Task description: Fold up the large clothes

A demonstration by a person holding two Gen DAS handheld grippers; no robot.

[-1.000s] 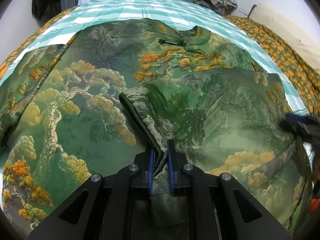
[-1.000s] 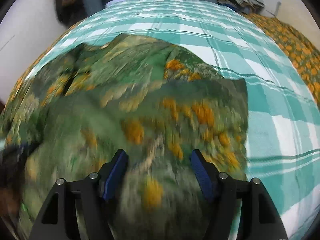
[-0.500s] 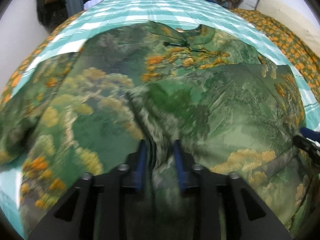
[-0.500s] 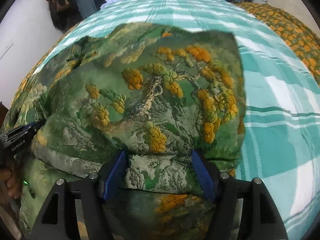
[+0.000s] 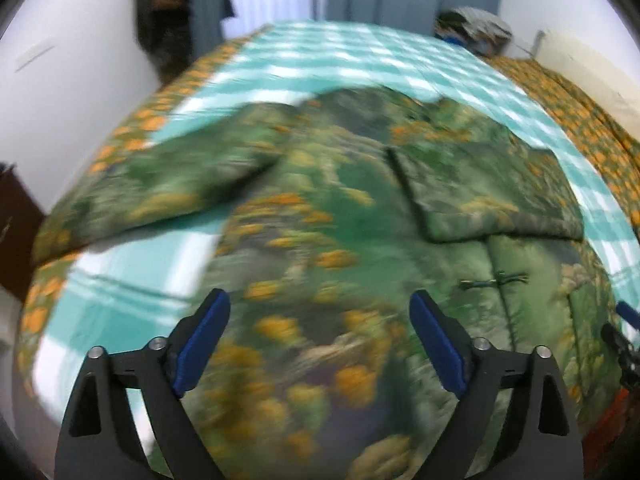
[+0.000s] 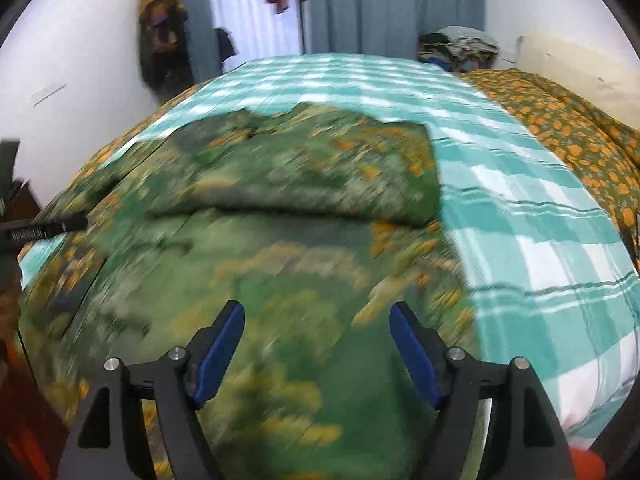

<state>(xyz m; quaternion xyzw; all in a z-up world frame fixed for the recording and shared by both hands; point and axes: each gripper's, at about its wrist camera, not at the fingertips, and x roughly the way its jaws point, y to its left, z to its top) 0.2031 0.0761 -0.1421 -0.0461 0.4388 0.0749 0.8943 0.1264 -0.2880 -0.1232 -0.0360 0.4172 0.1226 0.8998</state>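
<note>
A large green jacket (image 5: 320,220) printed with orange trees lies spread on the teal checked bedspread (image 5: 340,56). One sleeve (image 5: 488,196) lies folded across its front, and the other sleeve (image 5: 160,188) stretches out to the left. My left gripper (image 5: 318,308) hangs above the jacket's lower part; its jaws are opening wide and nothing is pinched between them. In the right wrist view the jacket (image 6: 280,248) and its folded sleeve (image 6: 320,172) lie below my right gripper (image 6: 317,316), whose jaws are also opening and hold nothing. Both views are blurred.
An orange-flowered quilt (image 5: 580,120) runs along the bed's right side. A pile of clothes (image 6: 460,44) sits at the far end before blue curtains. Clothes hang on the left wall (image 6: 160,40). Dark furniture (image 5: 16,232) stands at the left edge.
The left gripper let go of the pinched fold of fabric and opened wide. Both grippers drew back and rose from the jacket. The sleeve now lies flat across the front.
</note>
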